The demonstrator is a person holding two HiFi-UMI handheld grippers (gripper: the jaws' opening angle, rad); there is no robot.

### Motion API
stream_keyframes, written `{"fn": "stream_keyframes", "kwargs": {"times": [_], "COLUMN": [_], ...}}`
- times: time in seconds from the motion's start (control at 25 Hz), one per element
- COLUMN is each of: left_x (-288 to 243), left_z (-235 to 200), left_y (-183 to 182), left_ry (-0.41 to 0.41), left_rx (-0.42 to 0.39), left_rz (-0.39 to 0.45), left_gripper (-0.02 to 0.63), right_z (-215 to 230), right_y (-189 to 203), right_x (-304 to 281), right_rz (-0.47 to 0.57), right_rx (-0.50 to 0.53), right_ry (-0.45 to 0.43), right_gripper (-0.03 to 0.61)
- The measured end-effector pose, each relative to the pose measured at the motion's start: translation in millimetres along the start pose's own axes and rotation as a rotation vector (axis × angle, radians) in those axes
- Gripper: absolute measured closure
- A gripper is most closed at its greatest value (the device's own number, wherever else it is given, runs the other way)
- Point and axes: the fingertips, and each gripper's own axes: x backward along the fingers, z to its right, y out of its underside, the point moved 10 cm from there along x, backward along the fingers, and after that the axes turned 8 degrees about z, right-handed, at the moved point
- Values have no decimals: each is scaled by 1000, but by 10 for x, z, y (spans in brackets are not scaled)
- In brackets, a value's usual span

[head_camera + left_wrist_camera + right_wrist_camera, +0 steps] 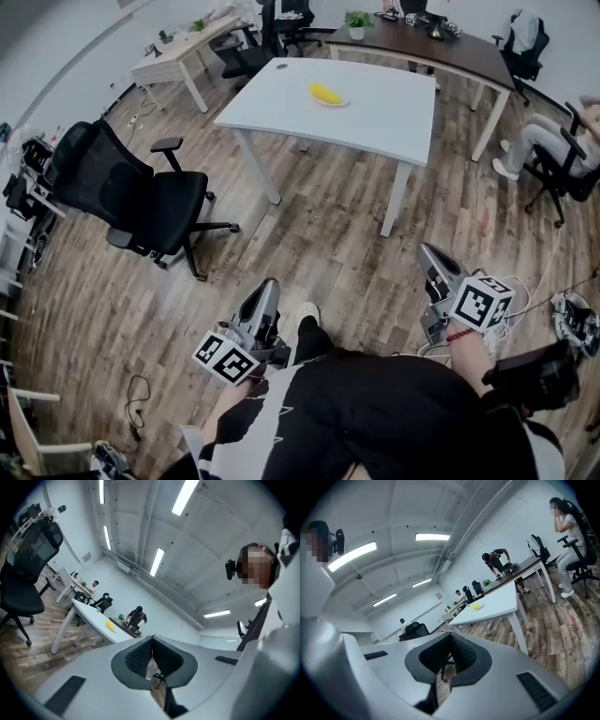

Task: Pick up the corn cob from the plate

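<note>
A yellow corn cob (325,93) lies on a small plate (337,101) on the white table (375,117), far across the room from me. My left gripper (268,292) and my right gripper (430,255) are held low near my body, both pointing toward the table and well short of it. In the left gripper view the jaws (151,654) are shut with nothing between them, and the corn cob (110,625) is small and distant. The right gripper (450,654) is also shut and empty, with the corn cob (476,606) far ahead on the table (499,605).
A black office chair (141,197) stands on the wood floor to the left. A dark desk (427,45) and a light desk (183,58) lie beyond the white table. A person sits on a chair (553,150) at the right. Cables (139,394) lie on the floor.
</note>
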Motion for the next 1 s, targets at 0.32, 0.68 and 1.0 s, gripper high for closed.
{"fn": "stream_keyframes", "kwargs": {"times": [0.32,0.68,1.0], "left_x": [-670,-1727,-2406], "left_z": [-326,-1027,-1697], "left_y": [68,-24,-397], "left_ry": [126,173,225], "left_rx": [24,61,125], "left_rz": [-37,-189,-194], "left_gripper": [600,598,598], "right_z": [192,218,466], "right_y": [-215,-208,-416], "right_x": [-252,-1139,-1932], "right_rz": [-6,-58,52], "right_rx": [25,-64,-145], "right_ry": [107,159,204], "right_gripper": [563,563,563]}}
